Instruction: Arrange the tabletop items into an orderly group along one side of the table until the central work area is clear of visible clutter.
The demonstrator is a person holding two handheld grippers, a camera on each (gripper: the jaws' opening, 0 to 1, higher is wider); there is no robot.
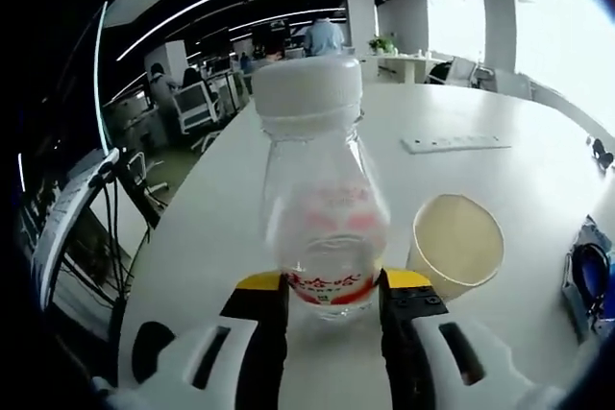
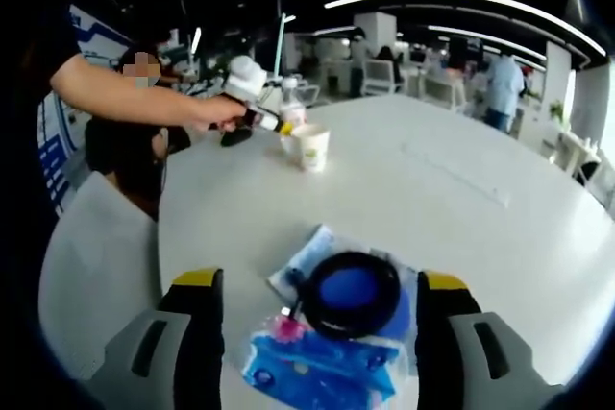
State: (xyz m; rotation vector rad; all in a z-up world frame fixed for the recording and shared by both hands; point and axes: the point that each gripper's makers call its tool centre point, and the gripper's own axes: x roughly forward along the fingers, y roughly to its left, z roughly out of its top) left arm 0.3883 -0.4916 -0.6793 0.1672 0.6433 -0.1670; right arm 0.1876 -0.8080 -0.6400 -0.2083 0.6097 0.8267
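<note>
A: What stands around on the counter (image 1: 500, 199)?

B: In the left gripper view, a paper cup (image 1: 456, 247) stands just beside the bottle (image 1: 322, 208), on its right. Farther back lies a flat white power strip (image 1: 455, 143). Office chairs and people are in the room behind.

A: And the bottle itself?

B: It is clear plastic, upright, with a white cap and a red label low on it. The left gripper (image 1: 332, 306) has its fingers closed against the bottle's base, one on each side.

A: The right gripper (image 2: 319, 306)?

B: Its fingers stand apart, holding nothing. Between them, on the counter, lies a blue packet (image 2: 322, 367) with a black ring (image 2: 350, 295) on top. Far off, a hand (image 2: 213, 112) holds the other gripper at the bottle and cup.
</note>
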